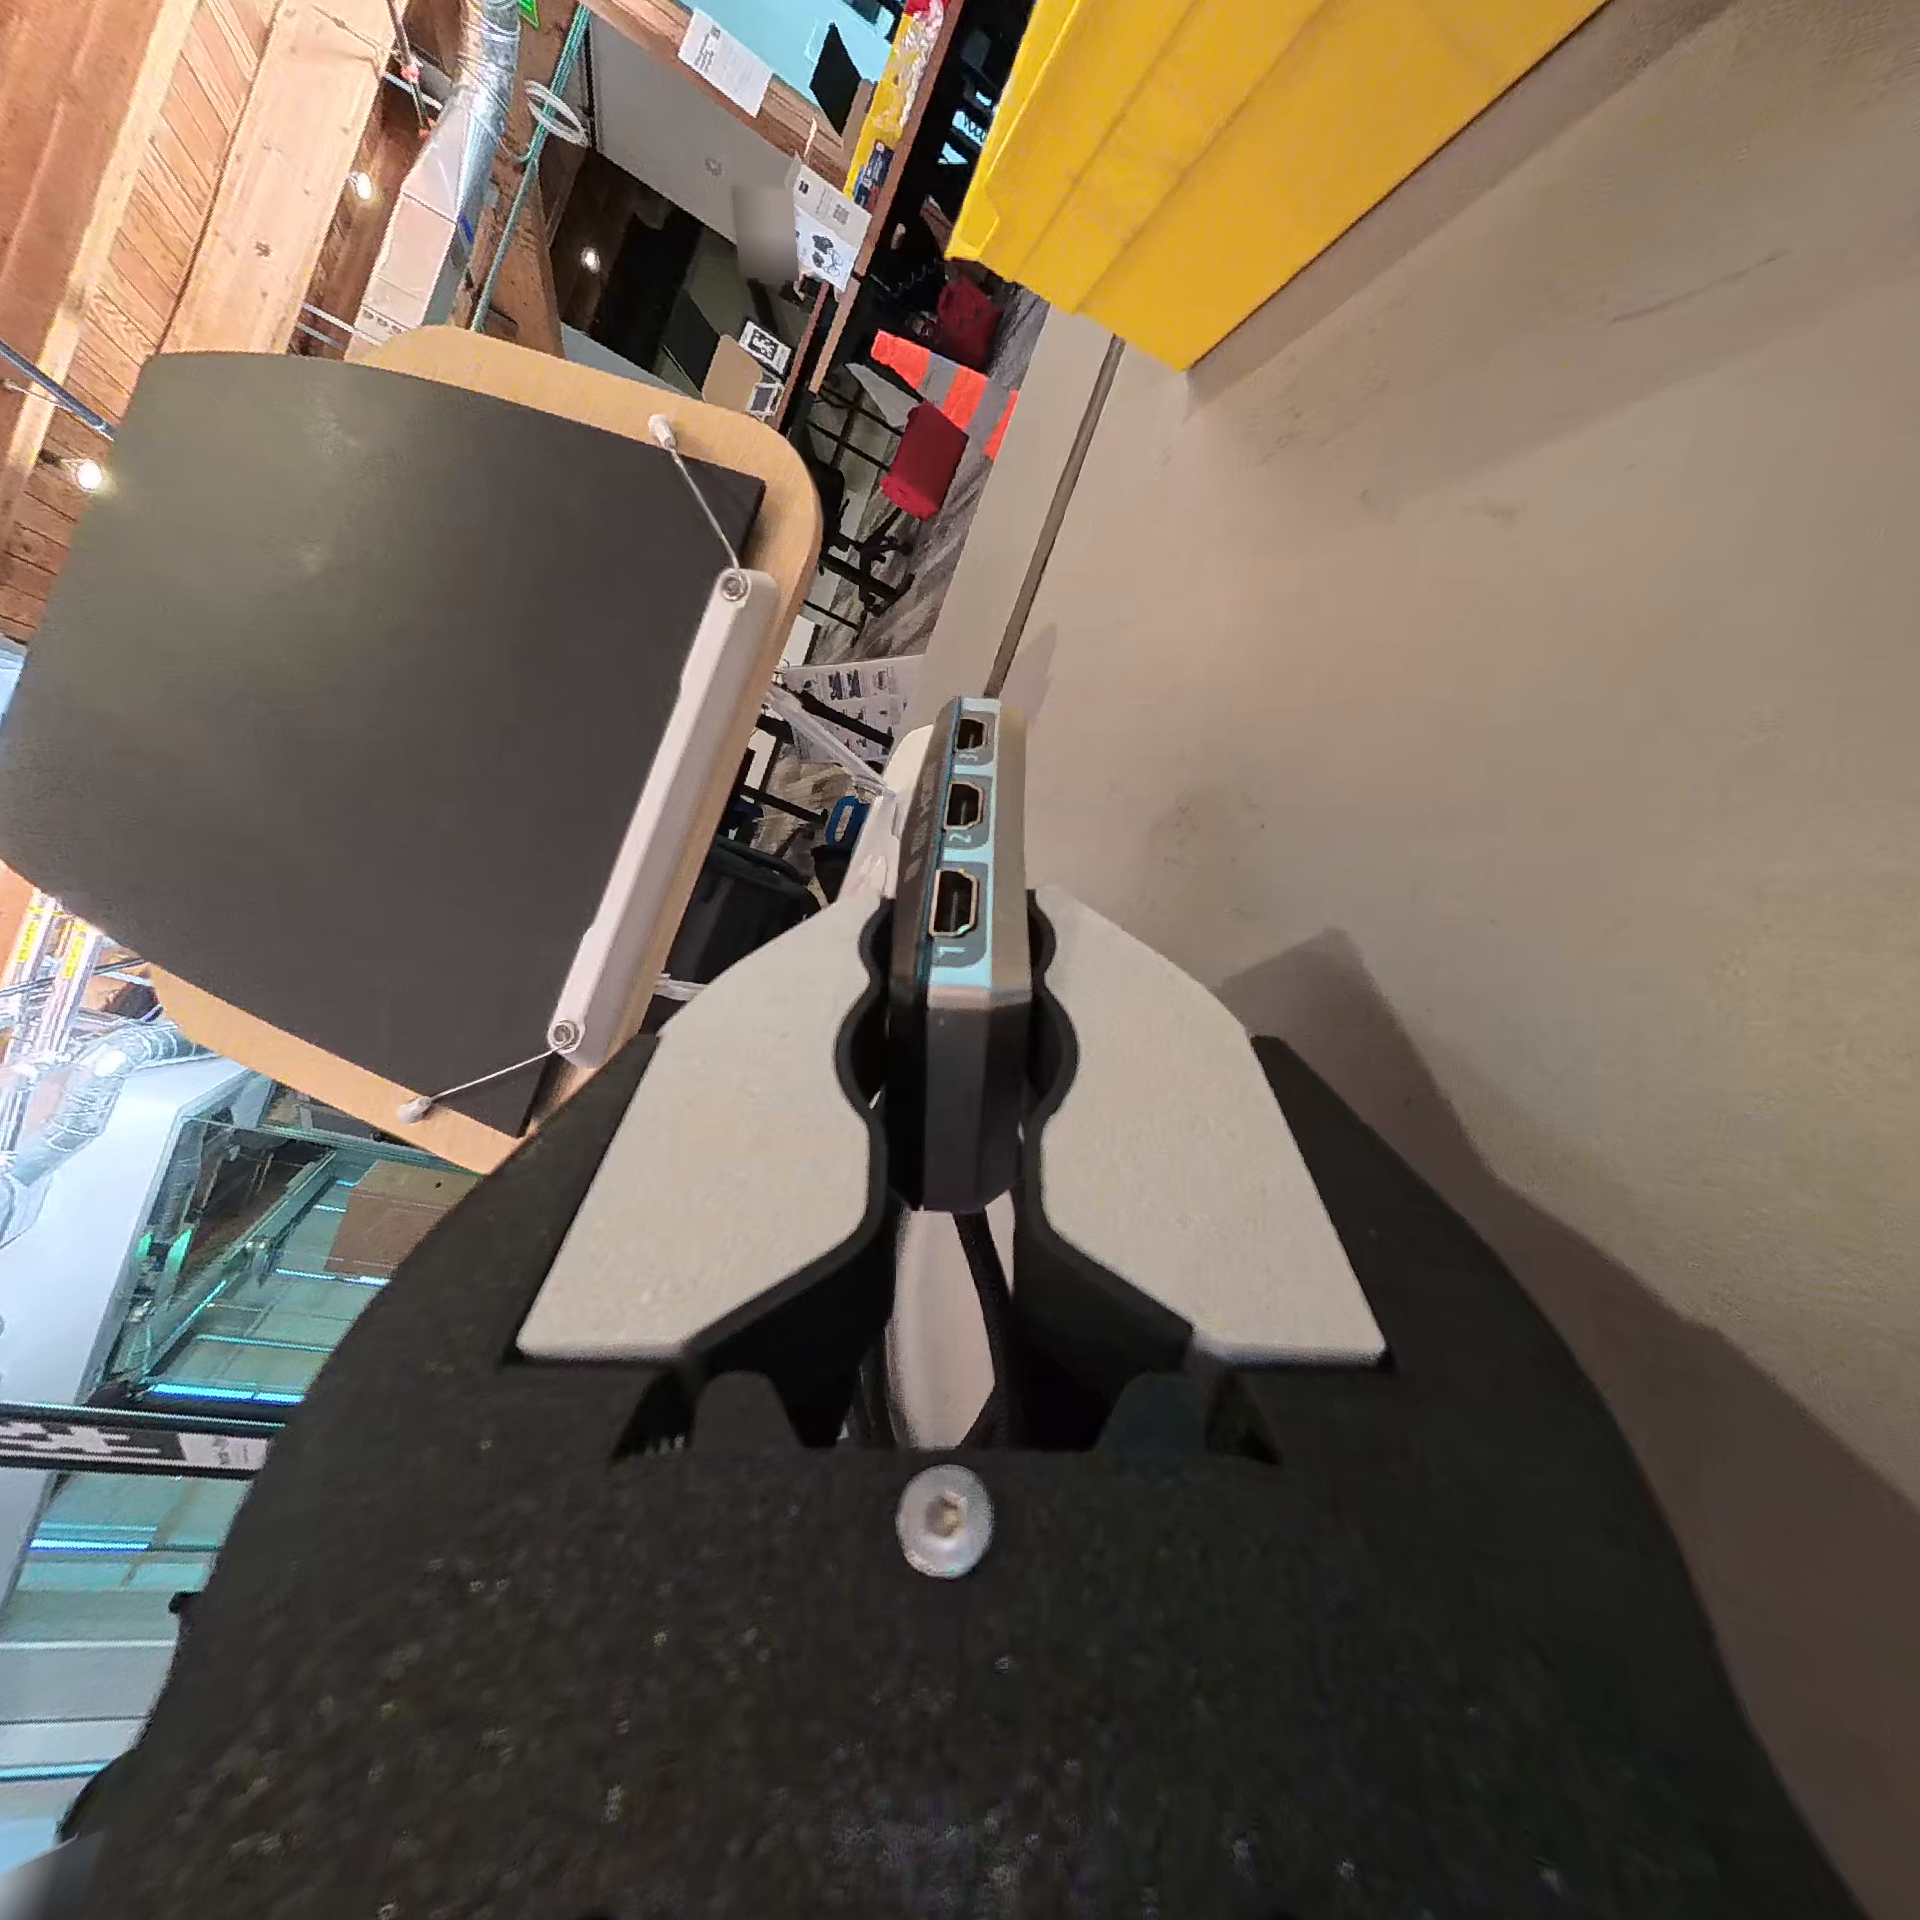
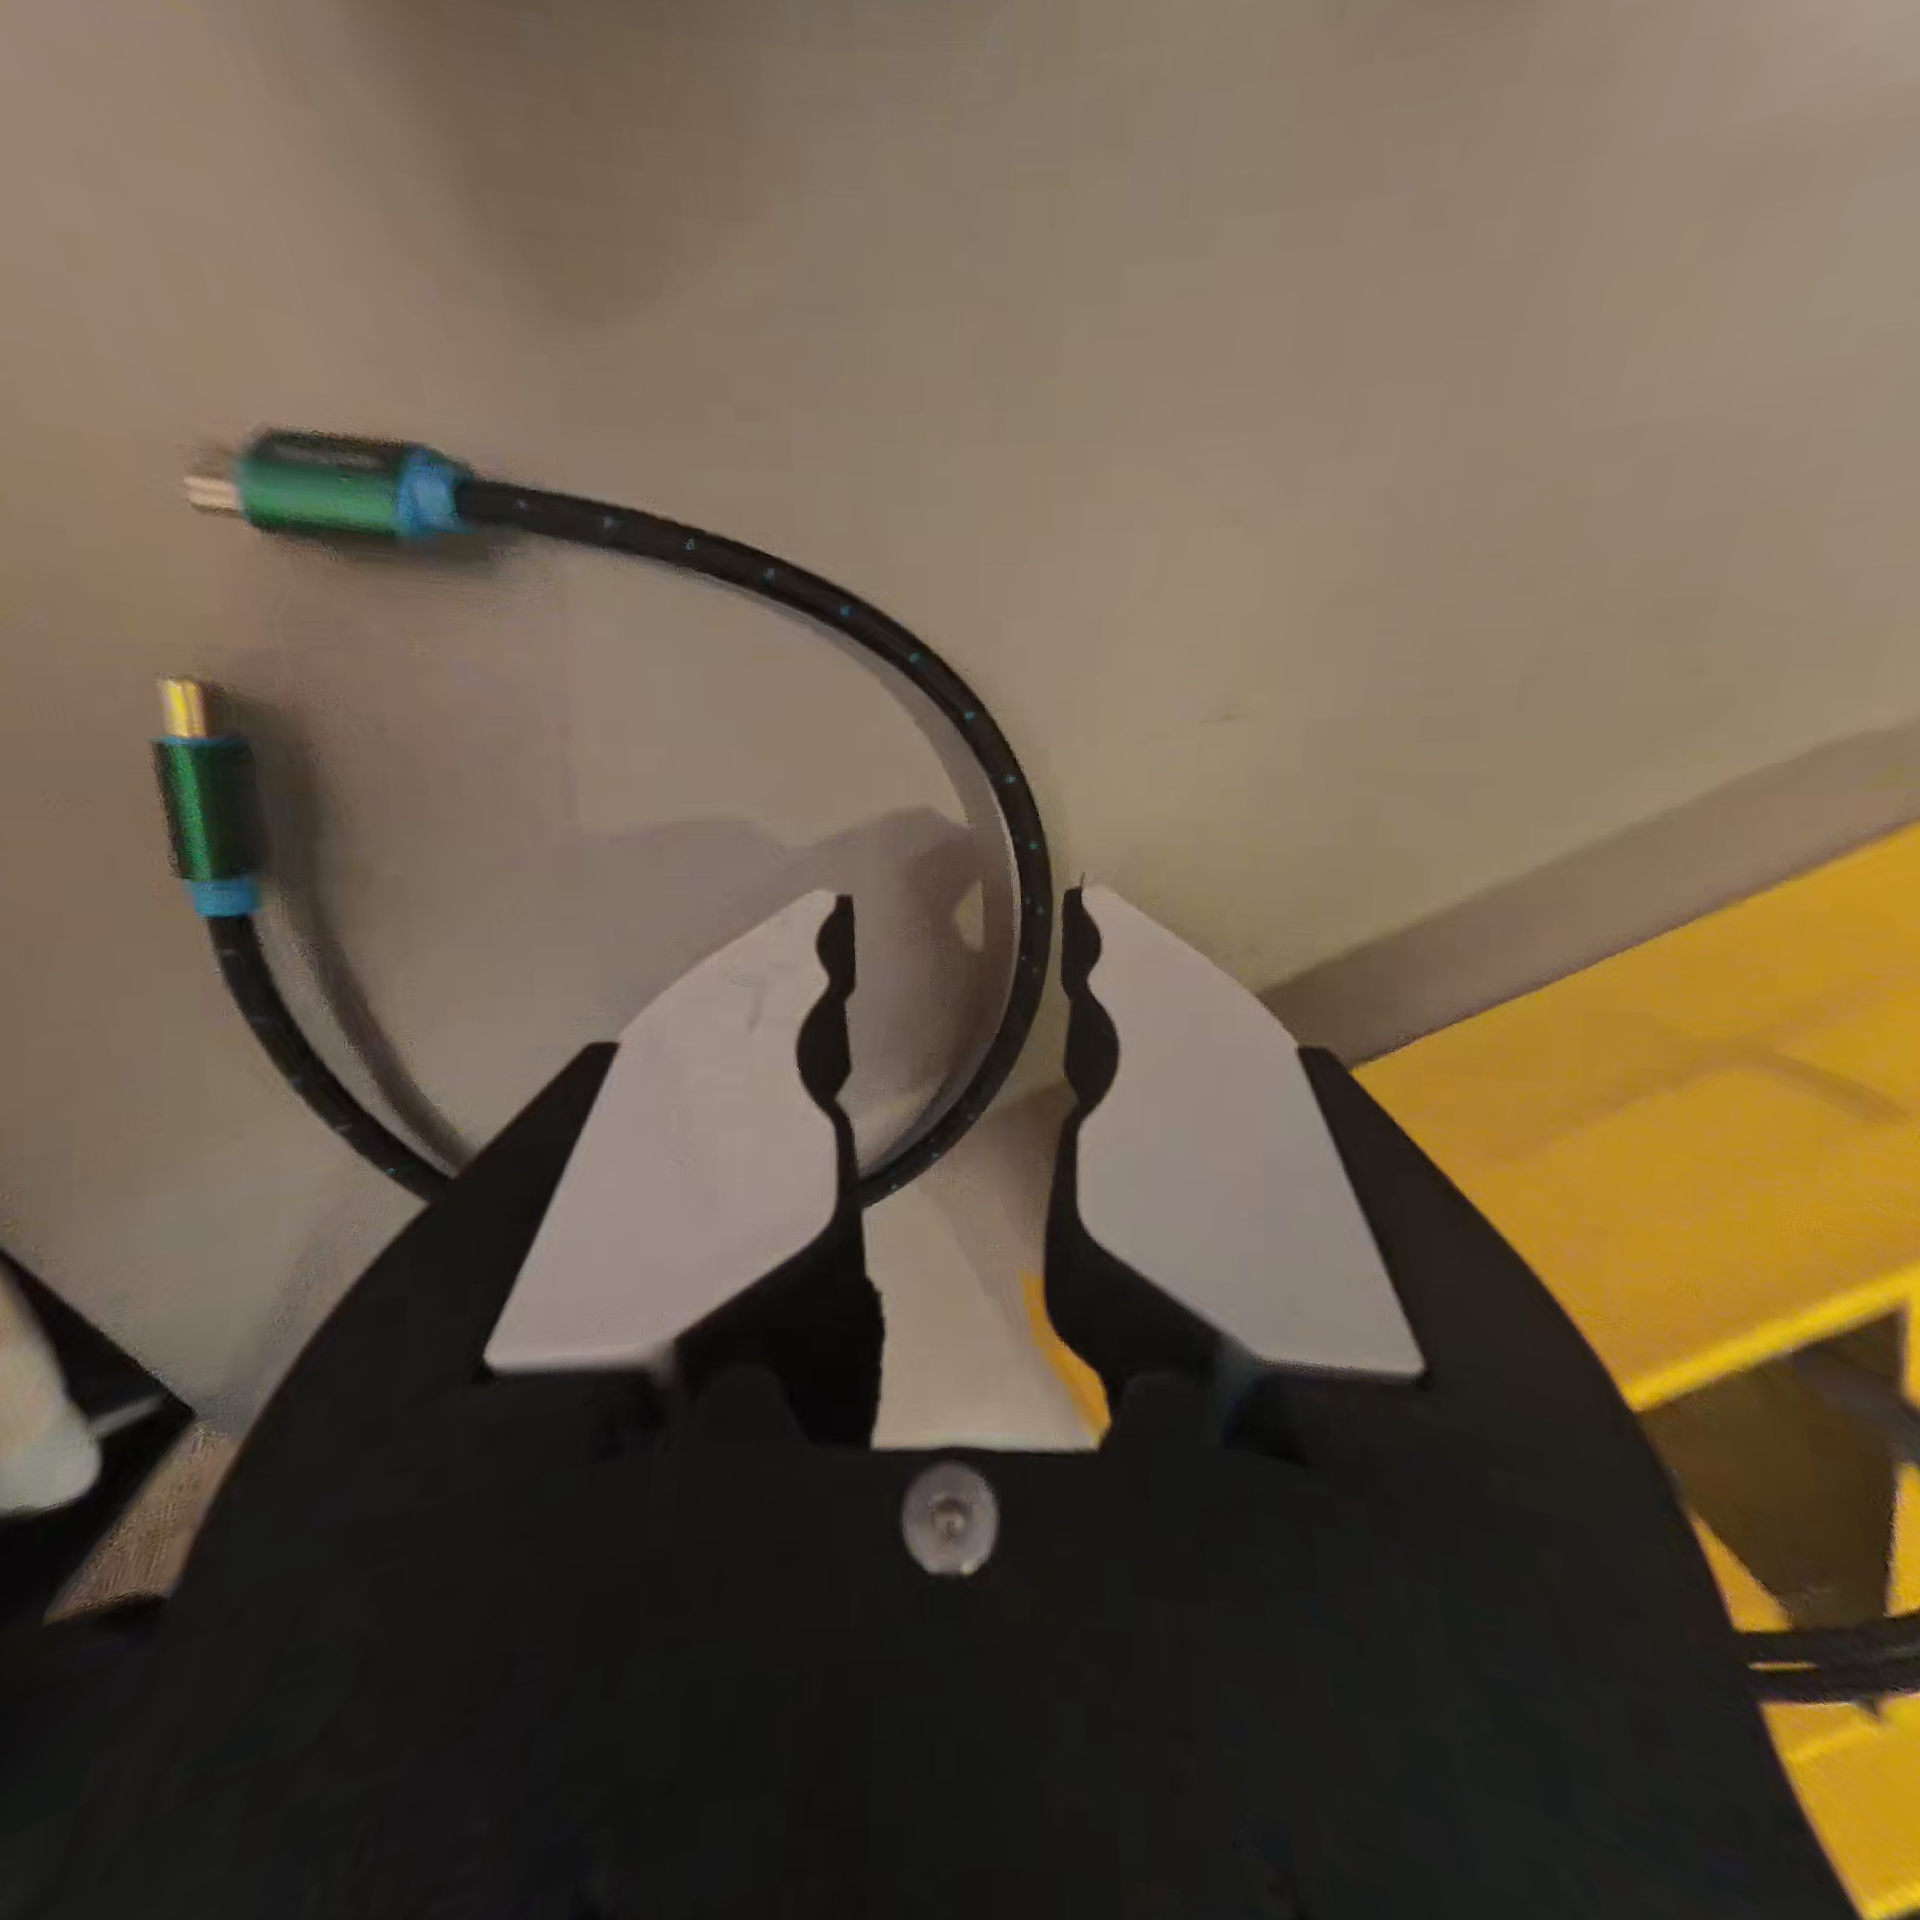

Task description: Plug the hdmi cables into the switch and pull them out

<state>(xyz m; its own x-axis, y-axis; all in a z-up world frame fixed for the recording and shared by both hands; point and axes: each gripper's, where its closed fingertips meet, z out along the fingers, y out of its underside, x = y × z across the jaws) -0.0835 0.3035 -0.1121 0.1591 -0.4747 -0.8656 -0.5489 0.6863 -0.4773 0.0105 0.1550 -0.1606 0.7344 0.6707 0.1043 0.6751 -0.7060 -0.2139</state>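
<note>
The left gripper (image 1: 956, 935) has its fingers clamped on the dark switch (image 1: 961, 914), lifted off the beige bench (image 1: 1507, 727) with three ports facing out, while the right gripper (image 2: 961, 914) fingers are parted and empty above the black hdmi cable (image 2: 935, 675) curled on the bench, both green plugs free, near a yellow bin (image 2: 1662, 1143).

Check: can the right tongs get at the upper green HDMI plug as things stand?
Probably yes. The right tongs are open and empty, and the upper green plug lies free on the beige table, up and to their left. Only the black braided cable curves between.
</note>
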